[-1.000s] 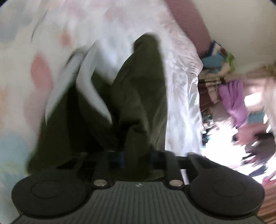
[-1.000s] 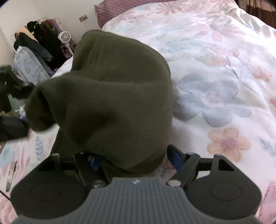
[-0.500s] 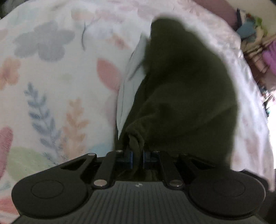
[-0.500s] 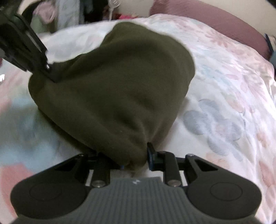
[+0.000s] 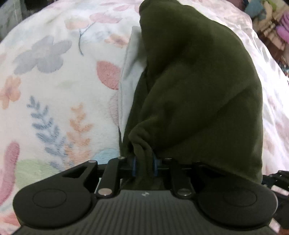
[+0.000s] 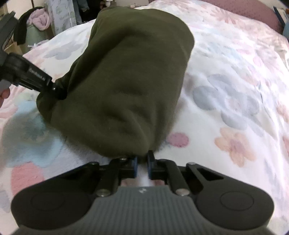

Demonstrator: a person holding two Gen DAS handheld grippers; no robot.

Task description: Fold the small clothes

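Observation:
A dark olive green fleece garment [image 5: 198, 90] lies humped on the floral blanket [image 5: 54, 90]. A pale blue-white piece [image 5: 130, 76] peeks out under its left side. My left gripper [image 5: 144, 166] has a bunched corner of the garment filling the gap between its blue pads, and its jaws are opening. In the right wrist view the left gripper [image 6: 59, 92] bites the garment's [image 6: 130, 81] left corner. My right gripper [image 6: 142, 159] is shut, its tips meeting at the garment's near edge low over the blanket [image 6: 234, 90].
A maroon headboard cushion [image 6: 252, 10] runs along the bed's far end. Hanging clothes and bags [image 6: 59, 14] stand off the bed's far left. Piled colourful clothes [image 5: 274, 27] sit beyond the bed's right edge. A person's fingertip [image 6: 3, 94] shows behind the left gripper.
The right gripper's jaws went from wide open to shut at the garment's near edge. The left gripper sank toward the blanket with its corner, and the garment now lies lower and flatter.

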